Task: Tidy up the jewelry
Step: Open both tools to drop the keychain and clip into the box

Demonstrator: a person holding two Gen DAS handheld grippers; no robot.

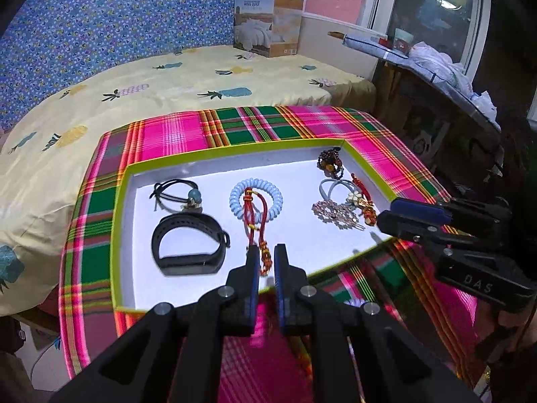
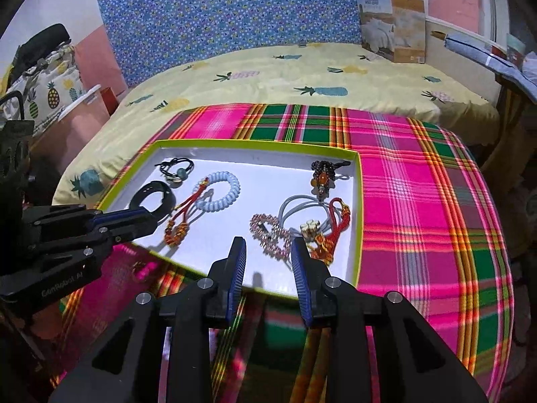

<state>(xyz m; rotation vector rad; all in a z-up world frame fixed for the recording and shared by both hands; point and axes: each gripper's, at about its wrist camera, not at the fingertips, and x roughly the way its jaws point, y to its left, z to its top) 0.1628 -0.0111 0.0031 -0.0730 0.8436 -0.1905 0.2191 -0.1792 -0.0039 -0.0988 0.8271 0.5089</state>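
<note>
A white tray with a green rim (image 1: 124,201) (image 2: 358,201) holds the jewelry. In the left wrist view I see a black wristband (image 1: 188,245), a black cord tie with a bead (image 1: 178,193), a pale blue coil bracelet (image 1: 255,198), a red cord bracelet (image 1: 256,228), a pink rhinestone clip (image 1: 335,214) and a dark bead charm (image 1: 330,161). My left gripper (image 1: 266,262) is narrowly open over the red cord's end, holding nothing. My right gripper (image 2: 268,252) is open just short of the pink clip (image 2: 272,235), beside a red knot tassel (image 2: 335,225).
The tray lies on a pink and green plaid cloth (image 2: 419,184) over a small table. A bed with a pineapple sheet (image 1: 167,80) lies behind, with a cardboard box (image 1: 268,23) on it. A cluttered shelf (image 1: 436,67) stands at the right.
</note>
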